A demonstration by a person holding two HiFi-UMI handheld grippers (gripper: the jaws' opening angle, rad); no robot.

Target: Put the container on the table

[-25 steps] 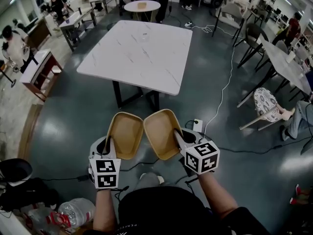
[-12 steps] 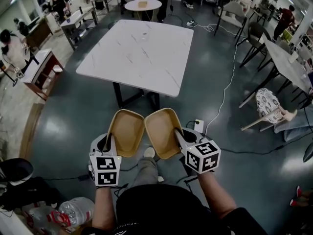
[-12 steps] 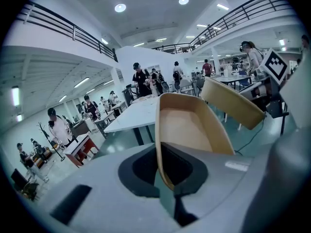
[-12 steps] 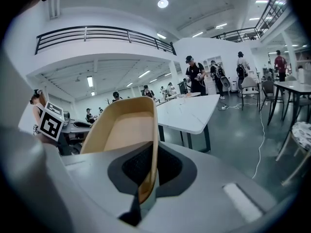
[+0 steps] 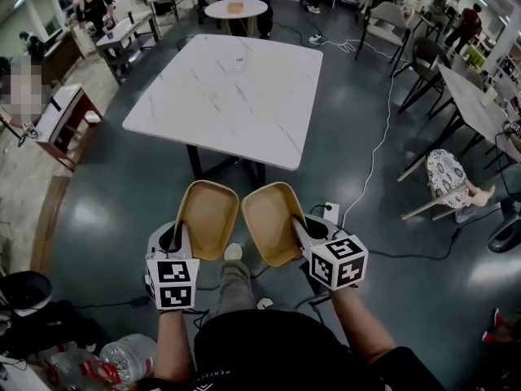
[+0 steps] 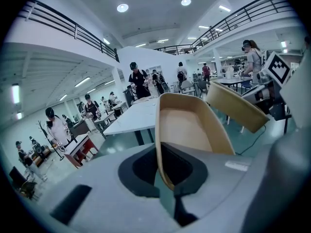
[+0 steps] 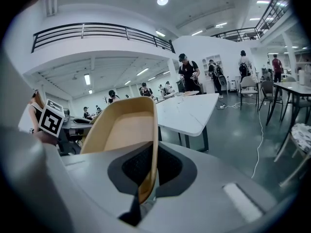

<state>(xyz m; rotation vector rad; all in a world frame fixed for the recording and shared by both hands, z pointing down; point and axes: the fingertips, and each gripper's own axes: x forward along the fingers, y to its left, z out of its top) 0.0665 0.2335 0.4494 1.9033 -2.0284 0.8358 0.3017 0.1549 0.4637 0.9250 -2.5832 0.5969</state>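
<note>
1. A white marble-patterned counter point(image 5: 236, 88) stands on a dark, glossy floor point(image 5: 122, 210). Its top is bare except for one small item near its far edge, too small to make out.
2. The left hand-held gripper point(image 5: 184, 243) is pressed together on the near rim of the left container point(image 5: 207, 218), a shallow tan tray. The left gripper view shows that thin wall pinched edge-on between the jaws point(image 6: 165, 178), with the tray point(image 6: 187, 130) jutting out towards the counter point(image 6: 136, 118).
3. The right hand-held gripper point(image 5: 297, 233) is likewise clamped on the near rim of the right container point(image 5: 273, 222), a matching tan tray. In the right gripper view the rim runs straight down into the closed jaws point(image 7: 146, 183), and the tray point(image 7: 124, 130) points towards the counter point(image 7: 189, 113).
4. Both containers hang in the air over the floor, short of the counter's near edge, and neither is above its top. They sit side by side with their hollow sides up. Their inner rims are just beside each other, though whether they touch cannot be told.
5. The person's shoe point(image 5: 234, 252) is on the floor below the containers, short of the counter.
6. Beyond the counter's far edge is a small round counter point(image 5: 236, 8). To the counter's right, a white cable point(image 5: 374, 145) trails across the floor.
</note>
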